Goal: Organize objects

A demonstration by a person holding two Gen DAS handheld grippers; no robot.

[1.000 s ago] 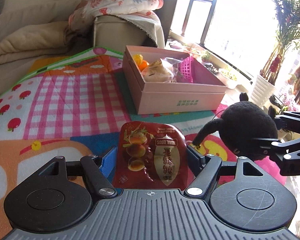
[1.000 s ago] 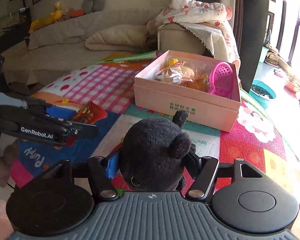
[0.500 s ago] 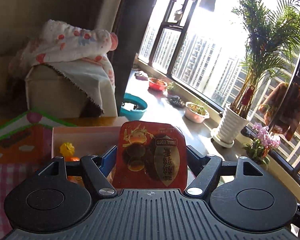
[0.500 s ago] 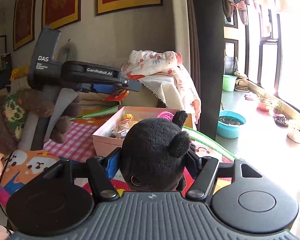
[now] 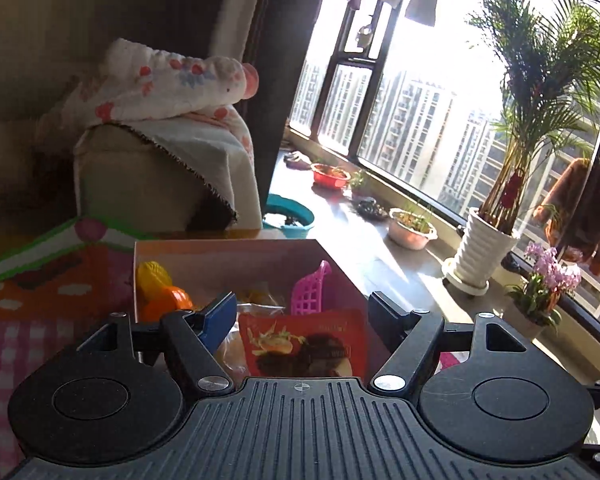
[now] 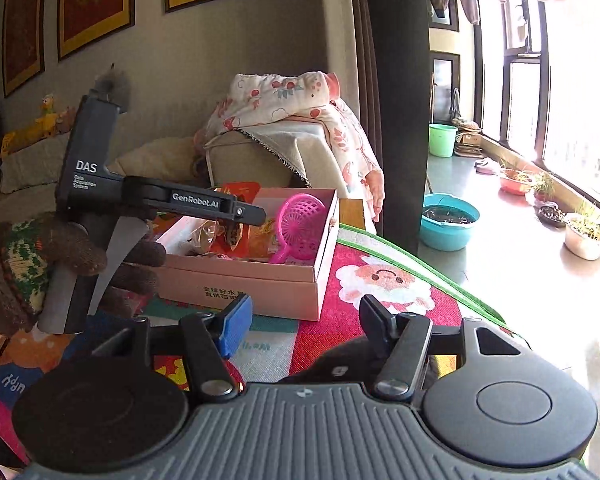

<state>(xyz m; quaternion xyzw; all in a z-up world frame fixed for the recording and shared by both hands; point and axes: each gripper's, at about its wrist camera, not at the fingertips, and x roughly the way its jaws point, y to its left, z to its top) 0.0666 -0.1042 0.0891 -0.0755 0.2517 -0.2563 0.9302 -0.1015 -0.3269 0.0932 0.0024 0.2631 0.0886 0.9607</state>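
Step in hand looks like dropping items into the pink box (image 6: pixel 260 284). Left gripper (image 5: pixel 300 320) hangs over the box with jaws spread wide; red snack pack (image 5: pixel 304 346) sits low between them, clear of both fingers, so it reads as released and lying in or falling into the box, can't tell which. Right gripper (image 6: pixel 304 316) is short of the box, over the play mat (image 6: pixel 380 280), jaws wide and closing; a black plush (image 6: pixel 332 364) shows only as a dark lump low at the jaw base, pads not pressing it, and whether it rests on the mat can't be told. In the box: orange and yellow toys (image 5: pixel 160 292), pink scoop (image 6: pixel 300 220), wrapped snacks. Next move, my guess: pull the left gripper back clear, then the right needs a firm grip on the plush before carrying it over the box wall. Beyond: draped sofa arm (image 6: pixel 268 152), window ledge with pots.
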